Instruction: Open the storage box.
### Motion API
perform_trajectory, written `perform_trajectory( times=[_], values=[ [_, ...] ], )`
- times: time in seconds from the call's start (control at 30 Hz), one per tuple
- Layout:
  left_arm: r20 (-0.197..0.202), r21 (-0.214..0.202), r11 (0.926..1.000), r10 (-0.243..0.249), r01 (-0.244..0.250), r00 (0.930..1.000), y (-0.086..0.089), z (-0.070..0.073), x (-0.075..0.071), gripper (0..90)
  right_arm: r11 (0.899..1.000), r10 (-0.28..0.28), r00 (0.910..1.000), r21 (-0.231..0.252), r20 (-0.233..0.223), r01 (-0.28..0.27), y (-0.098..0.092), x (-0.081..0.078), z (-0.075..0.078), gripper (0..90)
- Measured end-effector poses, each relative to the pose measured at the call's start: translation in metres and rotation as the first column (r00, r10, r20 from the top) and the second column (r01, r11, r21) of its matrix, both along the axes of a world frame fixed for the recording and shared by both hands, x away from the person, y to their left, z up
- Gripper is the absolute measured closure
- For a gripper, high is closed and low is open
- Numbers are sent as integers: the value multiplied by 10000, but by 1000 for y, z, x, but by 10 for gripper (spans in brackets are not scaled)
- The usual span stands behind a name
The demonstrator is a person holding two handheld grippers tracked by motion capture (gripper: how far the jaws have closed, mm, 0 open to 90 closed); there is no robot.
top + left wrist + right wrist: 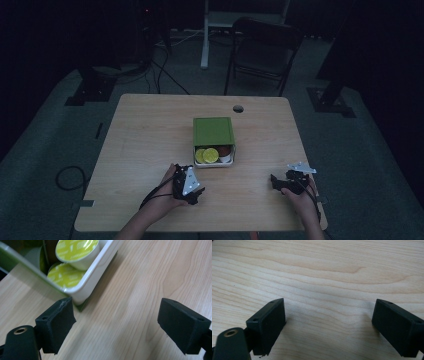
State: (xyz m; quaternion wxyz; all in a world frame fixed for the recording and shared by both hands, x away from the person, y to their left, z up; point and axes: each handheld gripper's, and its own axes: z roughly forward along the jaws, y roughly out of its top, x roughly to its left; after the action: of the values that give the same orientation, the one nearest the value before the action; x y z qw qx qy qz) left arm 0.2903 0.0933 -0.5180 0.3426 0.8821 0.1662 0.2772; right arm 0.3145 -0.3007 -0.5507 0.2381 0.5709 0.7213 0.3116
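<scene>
Inspection finds a white tray (pixel 216 163) at the middle of the worktop (pixel 150 130), with a green sleeve (pixel 213 131) covering its far part and only the near end drawn out, which leaves the contents reachable from the person's side. Capsules counted in the exposed end from the high view: two with yellow-green lids (pixel 207 155) lying side by side and overlapping, and one brown capsule (pixel 225 150) to their right; whether more sit under the sleeve cannot be told. The left gripper view confirms two yellow-green lids (pixel 75 250) against the tray wall, one resting higher than the other. The left gripper (pixel 191 191) sits just beside the tray's near left corner, its fingers (pixel 56 323) spread wide with nothing but bare wood between them; one finger is close to the tray's corner but apart from it. This placement reads as an approach to the tray or its capsules, not a grip. The right gripper (pixel 276 183) rests well apart near the worktop's right edge, fingers (pixel 268 323) likewise wide and empty, apparently parked to stay out of the way. Grippers counted: two. A folding chair (pixel 260 50) stands beyond the worktop.
</scene>
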Motion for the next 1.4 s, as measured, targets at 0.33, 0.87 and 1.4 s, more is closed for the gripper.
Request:
perform_trajectory(
  times=[0.33, 0.87, 1.4],
  values=[
    [431, 318, 9973, -678, 665, 9968, -26, 1, 1, 149, 10000, -2, 10000, 3, 3, 2, 0, 0, 0, 112],
    [1156, 606, 9826, -1818, 1757, 9765, -67, 6, 7, 168, 10000, 5, 10000, 6, 11, -5, 0, 0, 0, 114],
    [2384, 1319, 9738, -2123, 1850, 9477, -84, 4, 28, 449, 10000, 61, 10000, 14, 48, -61, 0, 0, 0, 126]
  ],
)
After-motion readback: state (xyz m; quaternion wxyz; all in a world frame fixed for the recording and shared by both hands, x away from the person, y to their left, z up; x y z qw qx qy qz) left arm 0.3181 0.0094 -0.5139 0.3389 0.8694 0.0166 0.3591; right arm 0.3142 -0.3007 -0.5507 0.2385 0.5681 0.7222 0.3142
